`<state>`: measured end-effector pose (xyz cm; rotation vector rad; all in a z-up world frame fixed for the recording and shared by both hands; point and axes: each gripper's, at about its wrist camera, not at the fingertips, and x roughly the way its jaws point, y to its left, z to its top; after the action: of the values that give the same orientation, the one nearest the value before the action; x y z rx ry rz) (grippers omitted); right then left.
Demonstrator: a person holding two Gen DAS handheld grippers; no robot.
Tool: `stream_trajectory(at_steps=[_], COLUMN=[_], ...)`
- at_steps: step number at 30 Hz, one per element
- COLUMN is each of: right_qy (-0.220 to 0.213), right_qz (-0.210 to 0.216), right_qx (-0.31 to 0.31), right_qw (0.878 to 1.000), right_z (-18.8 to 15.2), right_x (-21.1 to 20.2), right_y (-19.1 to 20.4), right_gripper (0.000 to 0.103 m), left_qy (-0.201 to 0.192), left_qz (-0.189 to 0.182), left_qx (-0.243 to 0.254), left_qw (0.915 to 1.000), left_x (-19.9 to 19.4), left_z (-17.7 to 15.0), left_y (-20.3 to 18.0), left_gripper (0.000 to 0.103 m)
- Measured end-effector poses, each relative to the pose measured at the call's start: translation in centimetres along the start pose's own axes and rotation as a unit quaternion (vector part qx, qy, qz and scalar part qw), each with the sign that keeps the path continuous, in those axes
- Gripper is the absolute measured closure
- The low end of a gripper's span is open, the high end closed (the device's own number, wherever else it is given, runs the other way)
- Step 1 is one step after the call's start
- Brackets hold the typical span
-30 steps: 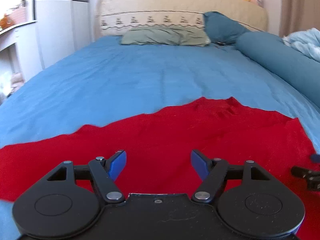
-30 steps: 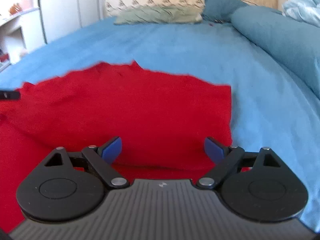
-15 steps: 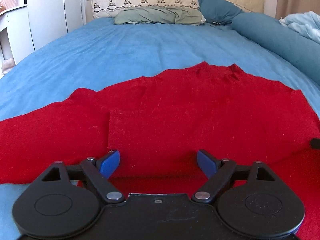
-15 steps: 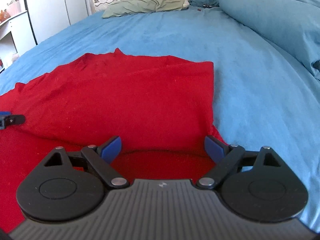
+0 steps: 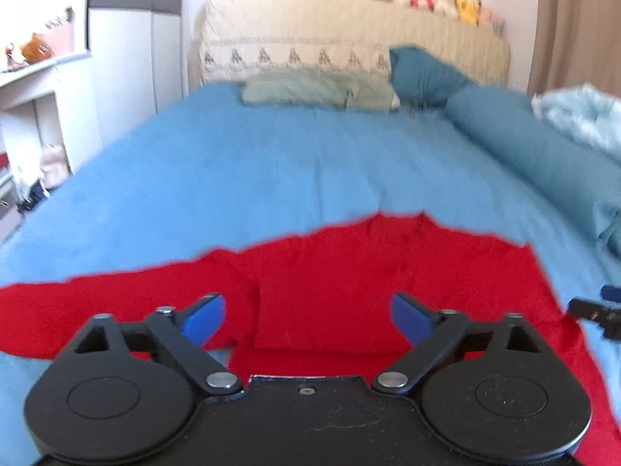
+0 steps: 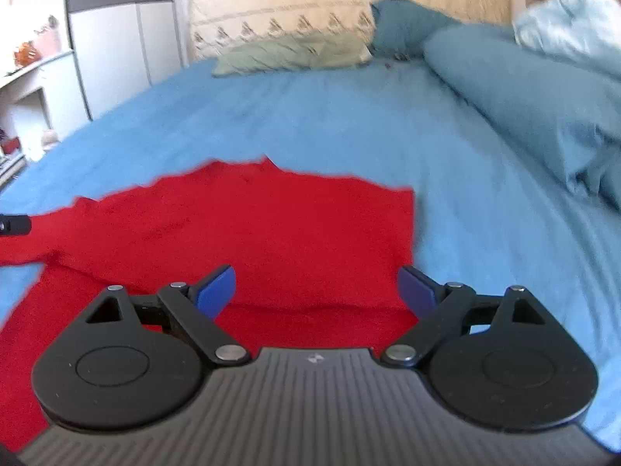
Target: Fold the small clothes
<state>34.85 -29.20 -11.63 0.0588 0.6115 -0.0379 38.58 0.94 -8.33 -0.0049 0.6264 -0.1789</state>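
Note:
A red garment [image 5: 349, 272] lies flat on the blue bed, its lower part folded up over the body, with one sleeve stretching left. It also shows in the right wrist view [image 6: 271, 233], where its right edge is straight. My left gripper [image 5: 306, 318] is open and empty above the fold's near edge. My right gripper [image 6: 316, 291] is open and empty above the fold near the garment's right edge. The tip of the right gripper [image 5: 594, 310] shows at the left view's right edge, and the tip of the left gripper [image 6: 13, 225] at the right view's left edge.
The blue bedsheet [image 5: 271, 178] stretches ahead to green pillows [image 5: 310, 89] and a cream headboard [image 5: 349, 39]. A blue bolster [image 6: 524, 89] and a pale blue blanket [image 6: 570, 31] lie along the right. White cabinets [image 5: 128, 58] stand left of the bed.
Both grippers have lifted and pulled back from the garment, so the views tilt up and show more of the room. The folded lower part stays lying on the body.

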Motion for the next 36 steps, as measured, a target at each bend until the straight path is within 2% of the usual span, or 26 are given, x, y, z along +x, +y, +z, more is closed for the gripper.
stream_trajectory(at_steps=[3, 6, 10, 14, 18, 22, 27, 29, 33, 34, 36], right_qy=[-0.004, -0.009, -0.013, -0.008, -0.005, 0.018, 0.043, 0.046, 0.044, 0.045, 0.047], right_qz=[0.020, 0.051, 0.091, 0.137, 0.150, 0.158, 0.160, 0.157, 0.155, 0.155, 0.153], right_qx=[-0.010, -0.008, -0.005, 0.000, -0.026, -0.029, -0.024, -0.033, -0.052, -0.054, -0.057], right_qw=[1.000, 0.999, 0.996, 0.991, 0.988, 0.987, 0.986, 0.986, 0.986, 0.985, 0.985], right_z=[1.8, 3.0, 4.3, 4.8, 4.3, 3.2, 1.0, 0.3, -0.7, -0.8, -1.0], right_x=[-2.3, -4.0, -4.9, -4.7, -3.8, -1.5, 1.2, 2.0, 3.4, 3.7, 4.6], right_y=[2.8, 6.1, 10.7, 15.4, 20.4, 23.8, 26.1, 26.9, 27.9, 28.1, 28.4], right_gripper=[0.000, 0.000, 0.000, 0.000, 0.000, 0.000, 0.000, 0.000, 0.000, 0.000, 0.000], left_qy=[-0.029, -0.045, -0.059, -0.066, -0.057, -0.044, -0.022, -0.015, -0.007, -0.005, -0.006], left_qz=[0.024, 0.045, 0.064, 0.094, 0.124, 0.132, 0.148, 0.144, 0.139, 0.141, 0.143], left_qx=[-0.009, -0.028, -0.076, -0.125, -0.194, -0.282, -0.333, -0.344, -0.335, -0.334, -0.338], left_qw=[0.9992, 0.9976, 0.9933, 0.9855, 0.9716, 0.9491, 0.9309, 0.9279, 0.9320, 0.9321, 0.9300], left_x=[-3.9, -6.7, -9.6, -11.0, -10.3, -8.7, -5.2, -3.7, -0.8, 0.0, 1.3], left_z=[1.5, 2.7, 3.5, 3.1, 1.2, -2.9, -7.4, -8.4, -8.8, -8.7, -8.8], left_y=[1.3, 4.3, 9.6, 16.1, 23.6, 30.8, 34.9, 36.2, 37.0, 37.2, 37.5], left_gripper=[0.000, 0.000, 0.000, 0.000, 0.000, 0.000, 0.002, 0.008, 0.023, 0.029, 0.034])
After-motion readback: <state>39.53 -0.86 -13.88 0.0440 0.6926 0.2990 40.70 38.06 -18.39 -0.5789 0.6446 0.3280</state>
